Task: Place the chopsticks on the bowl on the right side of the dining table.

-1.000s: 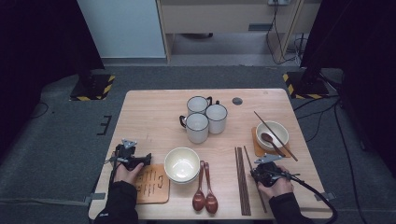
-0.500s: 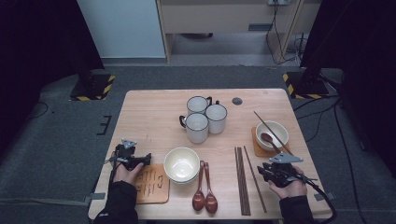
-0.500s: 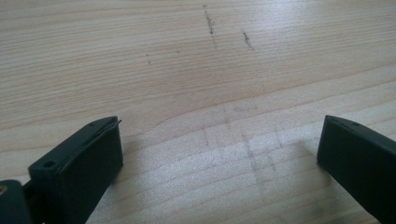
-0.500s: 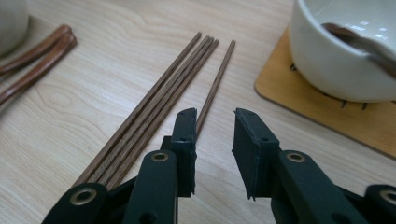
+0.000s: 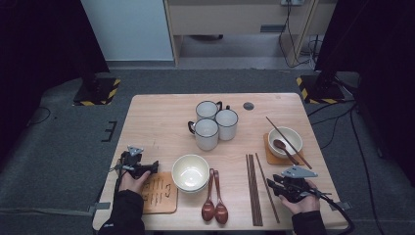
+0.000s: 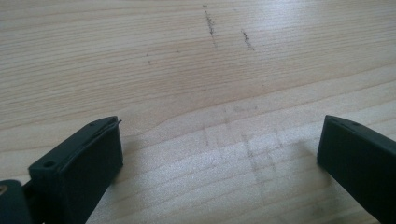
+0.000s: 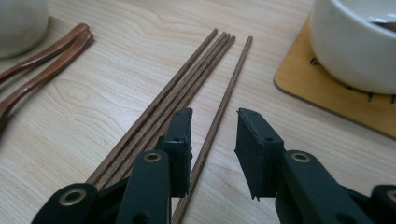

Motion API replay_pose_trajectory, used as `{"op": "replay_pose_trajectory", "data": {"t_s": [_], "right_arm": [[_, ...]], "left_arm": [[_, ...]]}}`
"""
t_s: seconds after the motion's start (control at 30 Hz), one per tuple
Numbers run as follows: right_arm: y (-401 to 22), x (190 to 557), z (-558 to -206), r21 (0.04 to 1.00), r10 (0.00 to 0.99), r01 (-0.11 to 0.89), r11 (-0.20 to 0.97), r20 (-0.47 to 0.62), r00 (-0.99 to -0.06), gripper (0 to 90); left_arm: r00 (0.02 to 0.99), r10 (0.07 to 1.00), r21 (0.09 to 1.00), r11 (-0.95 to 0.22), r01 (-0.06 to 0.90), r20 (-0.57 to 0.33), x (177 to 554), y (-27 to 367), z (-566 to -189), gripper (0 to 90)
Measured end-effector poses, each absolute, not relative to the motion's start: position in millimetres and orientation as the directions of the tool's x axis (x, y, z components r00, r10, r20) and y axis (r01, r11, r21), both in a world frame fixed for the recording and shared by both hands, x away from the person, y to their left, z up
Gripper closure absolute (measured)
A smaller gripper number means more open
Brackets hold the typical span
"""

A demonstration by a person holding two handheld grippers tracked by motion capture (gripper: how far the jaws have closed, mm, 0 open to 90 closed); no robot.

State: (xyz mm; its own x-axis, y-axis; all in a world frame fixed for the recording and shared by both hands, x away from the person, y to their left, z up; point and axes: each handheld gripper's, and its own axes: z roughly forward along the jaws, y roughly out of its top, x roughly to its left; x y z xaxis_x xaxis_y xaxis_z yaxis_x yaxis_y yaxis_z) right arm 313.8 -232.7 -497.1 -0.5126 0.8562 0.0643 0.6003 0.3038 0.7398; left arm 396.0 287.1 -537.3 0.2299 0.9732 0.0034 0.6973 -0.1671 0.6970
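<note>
place: lab | cues: dark curtains [image 5: 44, 44], hazard-taped stand bases [image 5: 96, 91], lone table [image 5: 161, 110]

Bare table [image 5: 156, 122] left; mugs [image 5: 213, 125] block centre.

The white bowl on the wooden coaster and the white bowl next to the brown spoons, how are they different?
The white bowl on the square wooden coaster holds a brown spoon and a chopstick; the white bowl beside the two brown spoons holds nothing. The coaster bowl looks smaller and sits right; the other sits on bare table, centre. Both are round and white.
</note>
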Motion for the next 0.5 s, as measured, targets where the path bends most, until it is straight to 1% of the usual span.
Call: {"op": "replay_pose_trajectory", "data": {"t_s": [0.27,0.5], "right_arm": [[-225,317,-509,0.697,0.854,0.629,0.345,0.046,-0.519,67.0],[-221,322,-516,0.665,0.847,0.651,0.366,0.053,-0.529,71.3]], "left_arm": [[0.231,0.973,0.696,-0.168,0.698,0.004,396,287,-537,0.0],[0.231,0.973,0.696,-0.168,0.698,0.004,396,287,-537,0.0]]}}
